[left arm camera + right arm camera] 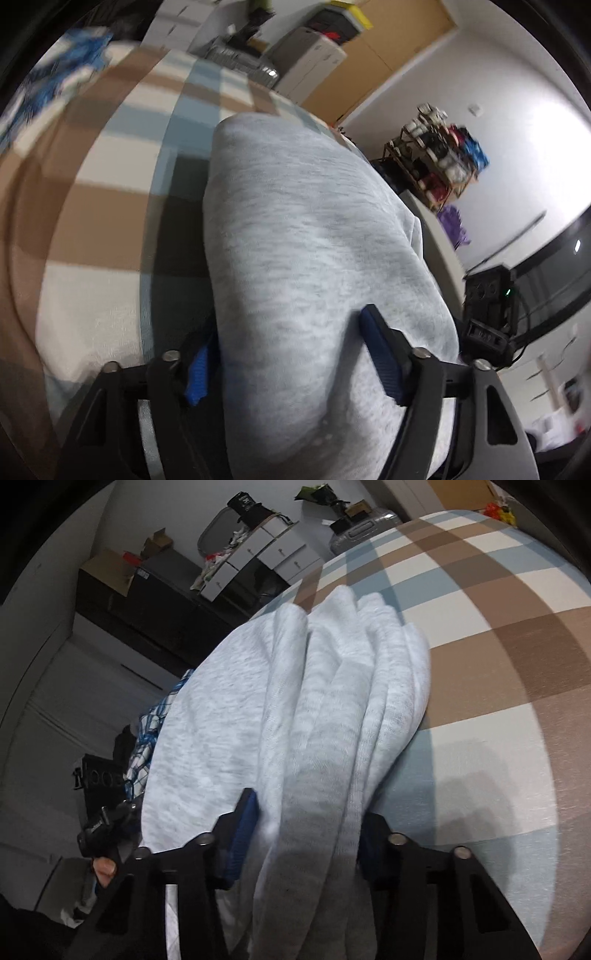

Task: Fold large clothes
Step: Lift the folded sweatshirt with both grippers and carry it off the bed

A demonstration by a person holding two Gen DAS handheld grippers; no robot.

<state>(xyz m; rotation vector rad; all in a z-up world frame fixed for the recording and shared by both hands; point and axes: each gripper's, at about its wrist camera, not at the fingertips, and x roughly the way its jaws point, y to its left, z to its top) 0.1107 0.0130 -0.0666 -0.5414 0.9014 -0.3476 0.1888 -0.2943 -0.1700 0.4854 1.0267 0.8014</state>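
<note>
Grey garment: a folded, heather-grey sweatshirt-like bundle (pixel 295 240) lies on a checked bed cover (pixel 92 206), reaching forward from both tongs.
Left wrist view, grip: the left tongs (pixel 291 350) straddle one smooth, rounded end of the bundle; the blue pads (pixel 384 354) sit against its sides, so they seem to be pinching the whole thickness, probably to carry or shift the stack without letting it unfold.
Left wrist view, hidden: the left-hand pad is half buried under fabric; motion blur smears the room beyond, where a wooden rack (pixel 436 162) holds items I cannot identify.
Right wrist view, grip: the right tongs (pixel 306 834) clamp the layered edge (pixel 351 709), where several folds stack like pages; holding here likely keeps the layers together.
Right wrist view, hidden: the right-hand pad is covered by cloth. A blue checked cloth (pixel 147 734) peeks out left of the bundle, mostly concealed. A fingertip (pixel 103 869) shows at the lower left.
</note>
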